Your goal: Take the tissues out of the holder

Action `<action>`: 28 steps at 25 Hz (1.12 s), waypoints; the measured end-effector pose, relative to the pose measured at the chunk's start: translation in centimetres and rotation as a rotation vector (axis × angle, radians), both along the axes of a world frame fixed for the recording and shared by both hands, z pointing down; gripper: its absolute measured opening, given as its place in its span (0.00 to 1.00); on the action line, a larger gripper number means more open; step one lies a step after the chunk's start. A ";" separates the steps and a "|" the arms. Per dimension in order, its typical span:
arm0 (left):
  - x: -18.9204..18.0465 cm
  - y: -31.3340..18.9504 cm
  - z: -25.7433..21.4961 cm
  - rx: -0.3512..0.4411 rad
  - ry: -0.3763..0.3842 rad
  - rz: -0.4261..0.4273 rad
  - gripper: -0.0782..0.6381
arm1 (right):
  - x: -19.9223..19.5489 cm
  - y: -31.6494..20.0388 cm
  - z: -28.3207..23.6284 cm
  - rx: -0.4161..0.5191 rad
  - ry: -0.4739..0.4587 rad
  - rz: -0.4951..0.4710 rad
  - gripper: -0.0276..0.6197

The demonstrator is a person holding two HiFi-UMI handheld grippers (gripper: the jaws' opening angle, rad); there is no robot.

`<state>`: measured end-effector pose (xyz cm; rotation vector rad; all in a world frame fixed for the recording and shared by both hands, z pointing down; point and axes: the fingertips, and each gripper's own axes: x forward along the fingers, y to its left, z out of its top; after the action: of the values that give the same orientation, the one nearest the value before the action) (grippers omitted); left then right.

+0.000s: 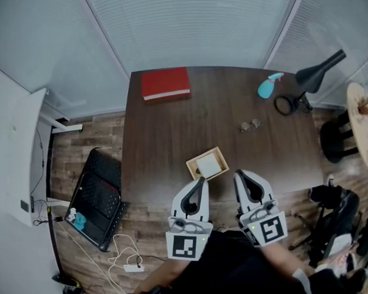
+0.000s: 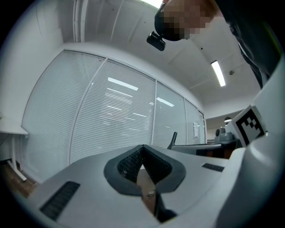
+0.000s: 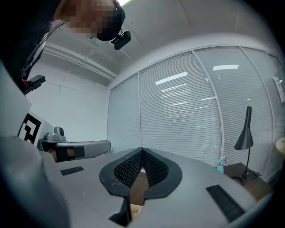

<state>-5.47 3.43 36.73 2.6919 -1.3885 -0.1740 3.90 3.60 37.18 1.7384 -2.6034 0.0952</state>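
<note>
Left gripper point(image 1: 202, 179), right gripper point(image 1: 239, 173) — jaws together; tissues point(image 1: 208, 166) in holder point(image 1: 203, 156).

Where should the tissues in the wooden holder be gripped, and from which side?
Probably pinch the top sheet of the tissues from above, near its middle: the holder walls enclose all four sides, leaving only the flat white top exposed.

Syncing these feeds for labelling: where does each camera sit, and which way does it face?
Head view: on the person's head, facing steeply down at the table, tissue holder, left gripper and right gripper; dark torso shows.
Left gripper view: on that gripper, level along its shut jaws toward blinds; person's head above.
Right gripper view: likewise, toward blinds and desk lamp.
Shared: both gripper views show the blinds.
</note>
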 end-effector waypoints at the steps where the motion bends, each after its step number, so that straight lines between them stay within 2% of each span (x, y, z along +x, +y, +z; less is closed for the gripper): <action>1: -0.2 -0.5 0.0 -0.001 0.003 0.002 0.11 | 0.2 -0.4 0.1 -0.007 -0.003 0.014 0.06; 6: -1.1 -2.7 0.5 -0.009 -0.009 0.029 0.11 | 0.0 -2.2 0.8 -0.038 -0.001 0.052 0.06; 17: -2.8 -6.0 1.9 -0.018 -0.016 0.061 0.11 | -2.5 -5.5 1.9 -0.053 0.025 0.061 0.06; 20: -2.9 -6.2 2.0 -0.035 -0.006 0.050 0.11 | -2.7 -5.6 2.0 -0.058 0.029 0.052 0.06; 24: -2.8 -6.4 2.1 -0.034 -0.041 0.041 0.11 | -2.1 -6.2 2.3 -0.060 0.021 0.048 0.06; 28: -3.6 -6.4 2.1 -0.044 -0.028 -0.032 0.11 | -2.1 -6.8 2.9 -0.074 0.027 -0.005 0.06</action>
<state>-9.10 -2.97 38.85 2.6479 -1.4265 -0.1068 1.80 -3.17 40.09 1.6967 -2.5505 0.1646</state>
